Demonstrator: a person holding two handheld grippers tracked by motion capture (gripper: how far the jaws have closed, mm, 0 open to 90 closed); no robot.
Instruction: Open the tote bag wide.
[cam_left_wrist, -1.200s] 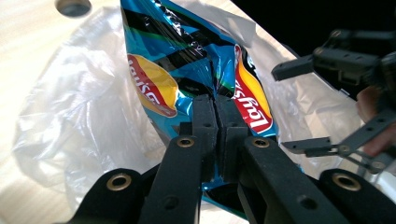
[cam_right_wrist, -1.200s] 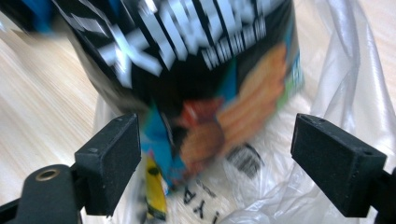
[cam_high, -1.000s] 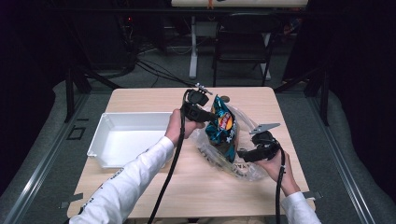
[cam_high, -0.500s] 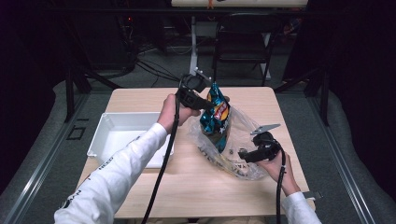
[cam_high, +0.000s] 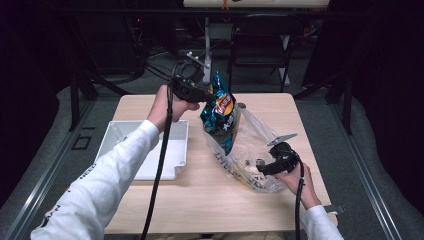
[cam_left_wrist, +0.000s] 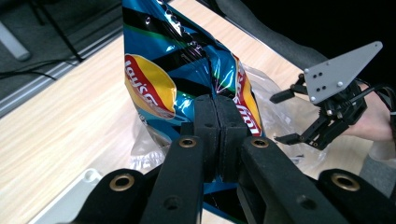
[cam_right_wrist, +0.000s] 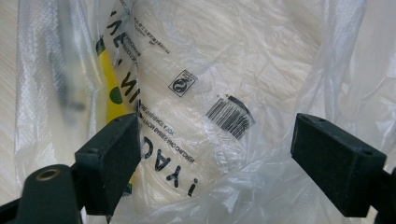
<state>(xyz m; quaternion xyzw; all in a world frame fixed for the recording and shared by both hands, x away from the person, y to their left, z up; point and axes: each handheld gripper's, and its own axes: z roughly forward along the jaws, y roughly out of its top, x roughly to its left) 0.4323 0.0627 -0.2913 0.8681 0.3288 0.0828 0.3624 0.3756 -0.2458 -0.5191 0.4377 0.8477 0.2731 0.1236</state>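
Note:
A blue crisp bag (cam_high: 220, 117) with a yellow and red logo hangs upright over the table, its lower end still inside the mouth of a clear plastic bag (cam_high: 255, 145). My left gripper (cam_high: 209, 95) is shut on the crisp bag's upper edge. In the left gripper view the pads (cam_left_wrist: 217, 105) pinch the foil of the crisp bag (cam_left_wrist: 154, 70). My right gripper (cam_high: 260, 167) stands open at the plastic bag's near right side. In the right gripper view its jaws (cam_right_wrist: 224, 154) straddle crumpled film (cam_right_wrist: 280, 56) over a pale printed packet (cam_right_wrist: 187, 116) with a barcode.
A white tray (cam_high: 125, 145) sits on the left of the wooden table (cam_high: 200, 200). The right gripper (cam_left_wrist: 282, 116) with its grey plate appears beyond the crisp bag in the left gripper view. Chairs and cables lie beyond the table's far edge.
My left gripper has risen and drawn the crisp bag up out of the plastic bag. The right gripper has stayed where it was.

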